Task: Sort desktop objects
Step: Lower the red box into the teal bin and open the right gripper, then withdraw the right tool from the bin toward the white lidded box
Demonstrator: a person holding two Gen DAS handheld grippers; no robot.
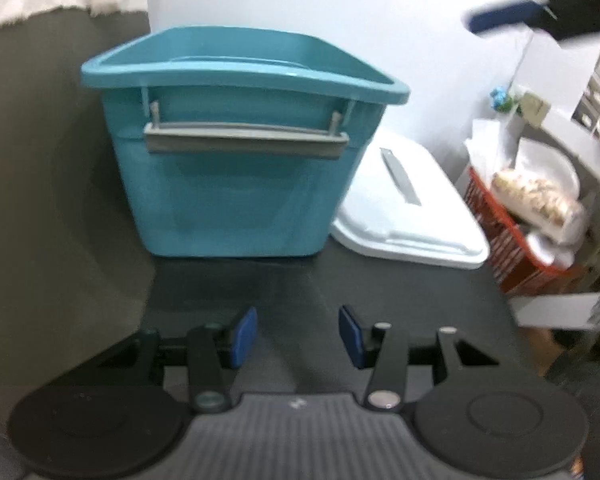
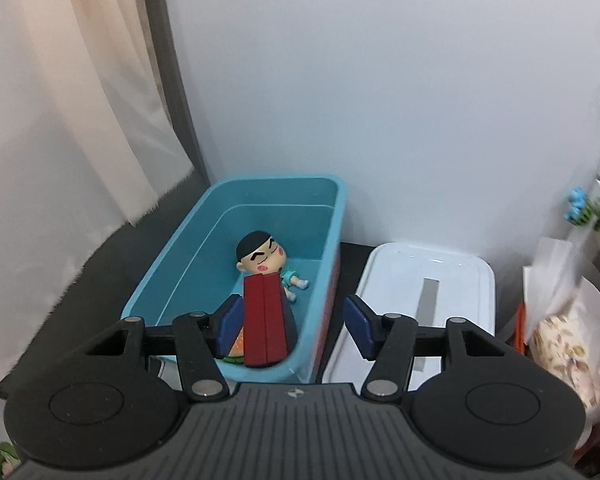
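White wall backs a dark surface where the teal bin [image 2: 260, 264] stands against its far edge, a white lid [image 2: 416, 296] just beside it. Drop-off step, I judge: the right gripper [image 2: 292, 320] hovers above the bin, jaws apart and holding nothing, with the red block [image 2: 266, 320] and doll [image 2: 262, 256] inside. The left gripper [image 1: 298, 336] has jaws half open and empty. Next move calls for fetching another object.

Pale cream curtain [image 2: 80, 112] hangs at my left beside a plain white wall [image 2: 380, 100]. Off right: red plastic basket [image 1: 496, 236], clear bag of pale snacks [image 1: 536, 200].
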